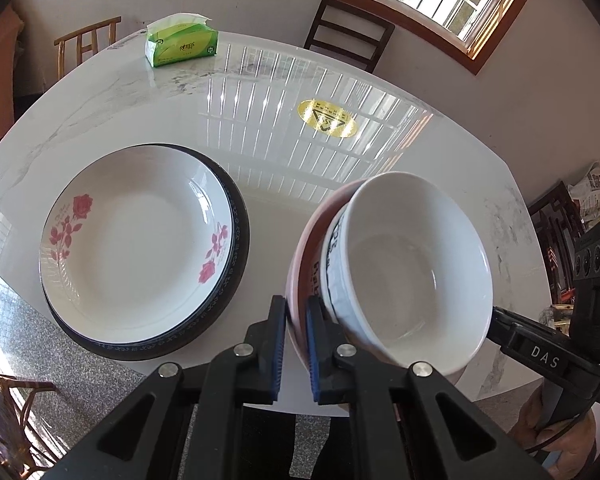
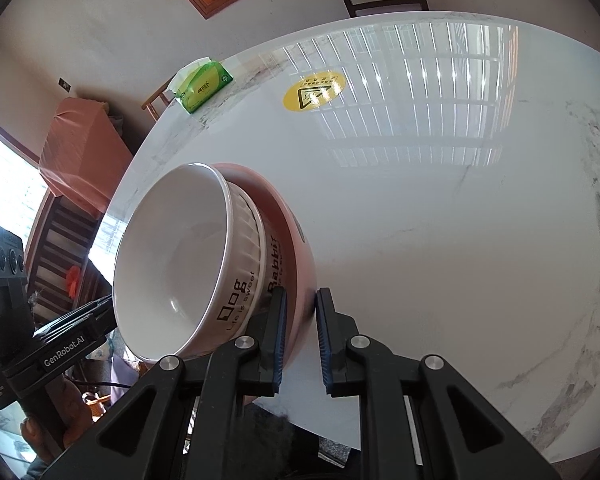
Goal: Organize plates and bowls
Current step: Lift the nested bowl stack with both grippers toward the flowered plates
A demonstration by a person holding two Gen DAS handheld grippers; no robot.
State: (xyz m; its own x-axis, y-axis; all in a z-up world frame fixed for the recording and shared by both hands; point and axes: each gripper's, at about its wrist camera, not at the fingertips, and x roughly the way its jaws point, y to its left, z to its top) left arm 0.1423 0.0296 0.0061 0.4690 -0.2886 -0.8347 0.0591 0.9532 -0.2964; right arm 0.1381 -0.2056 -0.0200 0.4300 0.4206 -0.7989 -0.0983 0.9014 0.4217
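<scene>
A nested bowl stack, a white bowl (image 1: pixel 412 268) inside a pink bowl (image 1: pixel 300 264), is held tilted above the white marble table (image 1: pixel 300 216). My left gripper (image 1: pixel 296 312) is shut on the pink bowl's rim at its near left side. My right gripper (image 2: pixel 302 304) is shut on the pink bowl's rim (image 2: pixel 296 280) on the opposite side; the white bowl (image 2: pixel 180 256) reads "Life is sweet". A white rose-pattern plate (image 1: pixel 136 240) lies stacked on a dark-rimmed plate (image 1: pixel 236 240) on the table's left.
A green tissue pack (image 1: pixel 182 42) sits at the table's far edge, also in the right wrist view (image 2: pixel 204 86). A yellow sticker (image 1: pixel 327 118) marks the table middle. Chairs (image 1: pixel 348 36) stand around the table.
</scene>
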